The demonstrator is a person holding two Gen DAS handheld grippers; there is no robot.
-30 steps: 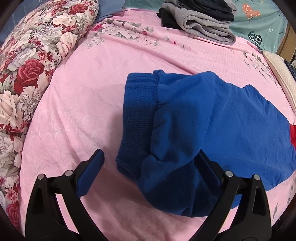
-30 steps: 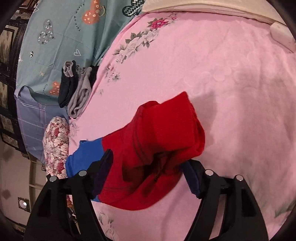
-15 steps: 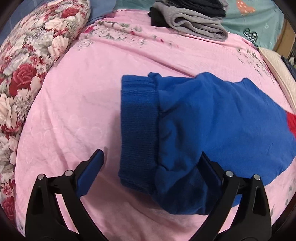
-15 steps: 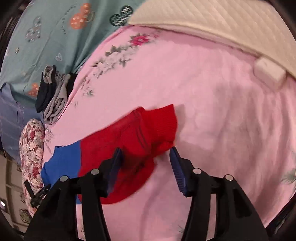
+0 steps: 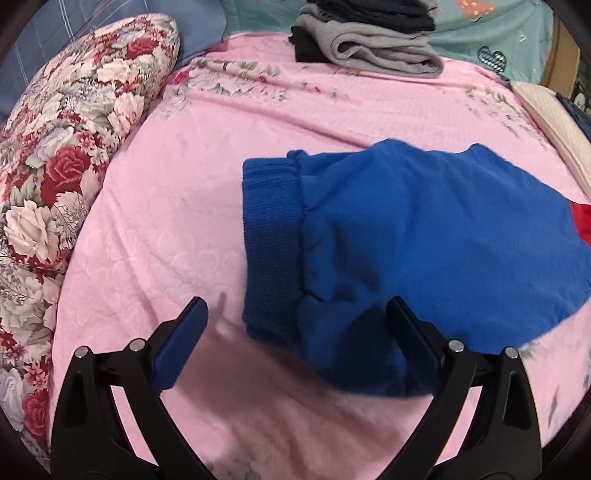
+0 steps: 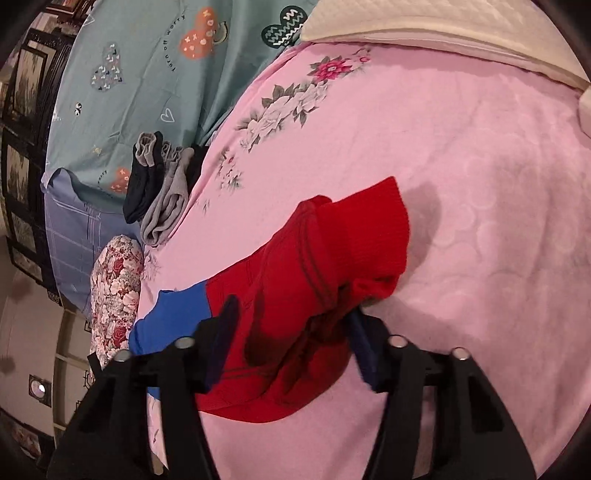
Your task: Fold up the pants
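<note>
The pants are blue at the waist end (image 5: 406, 236) with a ribbed waistband (image 5: 271, 240), and red at the leg end (image 6: 314, 280). They lie across the pink bedspread (image 5: 177, 221). My left gripper (image 5: 299, 347) is open, its fingers either side of the waist corner, the right finger over blue cloth. My right gripper (image 6: 291, 343) is open, its fingers straddling the bunched red leg end with its ribbed cuff (image 6: 373, 229).
A floral pillow (image 5: 62, 177) lies along the left. A stack of folded grey and dark clothes (image 5: 369, 40) sits at the far edge of the bed, also in the right wrist view (image 6: 159, 192). A cream quilted pad (image 6: 443, 26) borders the far side.
The left gripper has drawn back a little from the waistband. The right gripper's jaws narrowed half a second ago and are wider now; the red leg end looks nearer.
</note>
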